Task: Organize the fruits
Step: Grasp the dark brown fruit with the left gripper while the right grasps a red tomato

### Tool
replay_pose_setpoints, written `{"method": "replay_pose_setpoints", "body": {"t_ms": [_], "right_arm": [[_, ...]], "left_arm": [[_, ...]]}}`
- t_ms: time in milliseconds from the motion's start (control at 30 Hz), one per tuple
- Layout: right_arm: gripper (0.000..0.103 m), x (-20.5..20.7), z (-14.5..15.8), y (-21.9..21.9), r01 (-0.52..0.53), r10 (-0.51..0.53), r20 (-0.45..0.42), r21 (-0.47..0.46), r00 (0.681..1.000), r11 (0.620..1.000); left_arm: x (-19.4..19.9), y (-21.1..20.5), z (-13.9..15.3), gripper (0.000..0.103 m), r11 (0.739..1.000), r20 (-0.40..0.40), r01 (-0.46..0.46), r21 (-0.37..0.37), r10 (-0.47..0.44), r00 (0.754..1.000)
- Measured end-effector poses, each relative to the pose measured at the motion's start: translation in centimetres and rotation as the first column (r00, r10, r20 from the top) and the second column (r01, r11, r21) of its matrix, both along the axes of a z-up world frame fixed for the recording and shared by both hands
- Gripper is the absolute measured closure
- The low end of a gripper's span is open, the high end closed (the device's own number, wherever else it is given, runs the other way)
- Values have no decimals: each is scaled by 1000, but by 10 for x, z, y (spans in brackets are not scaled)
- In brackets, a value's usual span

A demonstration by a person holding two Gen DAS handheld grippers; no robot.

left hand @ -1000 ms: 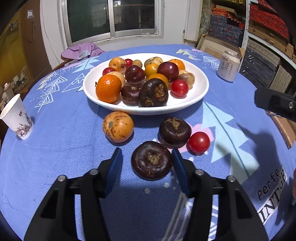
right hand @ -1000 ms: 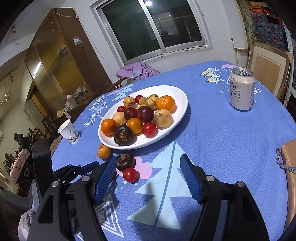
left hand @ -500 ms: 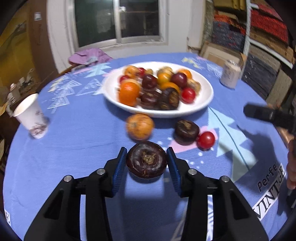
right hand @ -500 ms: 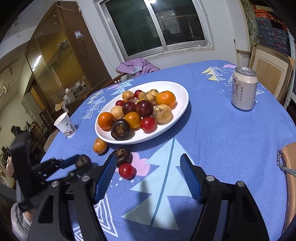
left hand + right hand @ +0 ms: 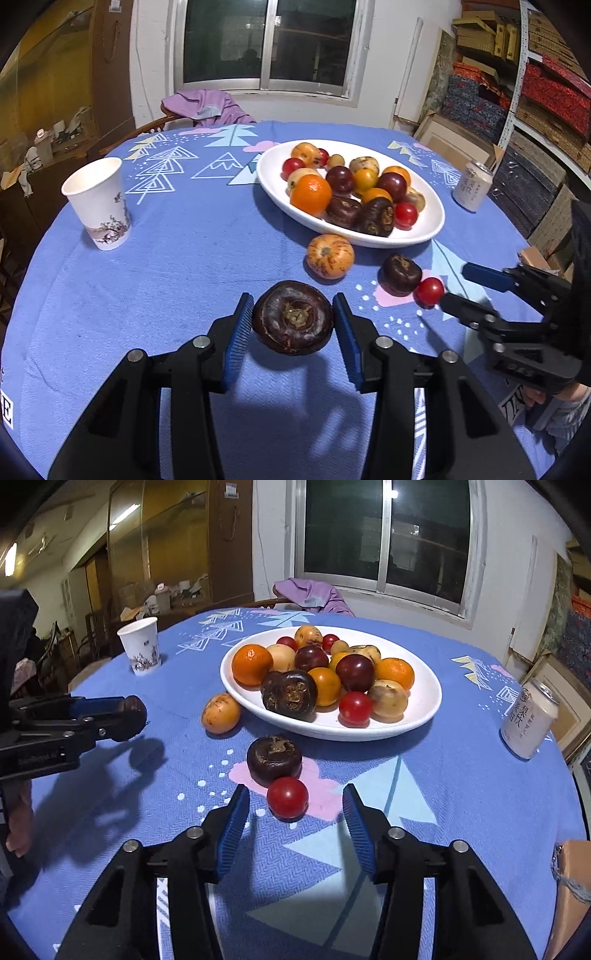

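Two grippers over a round table with a blue patterned cloth (image 5: 177, 266). Left gripper (image 5: 293, 325) pinches a dark purple mangosteen (image 5: 293, 322) between its blue pads, fruit lifted clear of the cloth with its shadow below, calyx end facing the camera. Right gripper (image 5: 295, 818) sits low near the cloth, jaws apart and just been closing in, with a small red tomato (image 5: 287, 797) just ahead between the fingertips, pads not touching it. A second mangosteen (image 5: 274, 760) lies on the cloth touching the tomato on its far side. An orange striped fruit (image 5: 330, 255) lies on the cloth left of that, just near the plate rim. White oval plate (image 5: 424, 236) at far centre holds a heap of oranges, dark plums, red tomatoes, yellowish fruits and two more mangosteens. Paper cup (image 5: 98, 203) stands upright at far left, drink can (image 5: 472, 186) upright at far right of the plate. Person's fingers visible at the right gripper's handle in the left view.
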State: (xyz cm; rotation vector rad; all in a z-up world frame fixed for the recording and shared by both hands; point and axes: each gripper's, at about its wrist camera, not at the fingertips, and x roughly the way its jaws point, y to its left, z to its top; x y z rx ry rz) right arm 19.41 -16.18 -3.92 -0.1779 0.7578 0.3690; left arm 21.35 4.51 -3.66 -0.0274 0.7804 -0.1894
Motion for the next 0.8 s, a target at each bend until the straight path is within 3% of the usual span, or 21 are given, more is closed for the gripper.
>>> {"method": "replay_pose_setpoints", "body": {"t_ms": [100,800], "right_arm": [[60,6,-2,1,2,-2,-23,10,1000,1000],[73,17,-13,14,-8,6,-91,-24,996,1000]], "left_arm": [[-1,-5,-2,59,1000,-3,15,6,-15,1000],[7,-21,-28,59,997,-77,47,67,-42,996]]}}
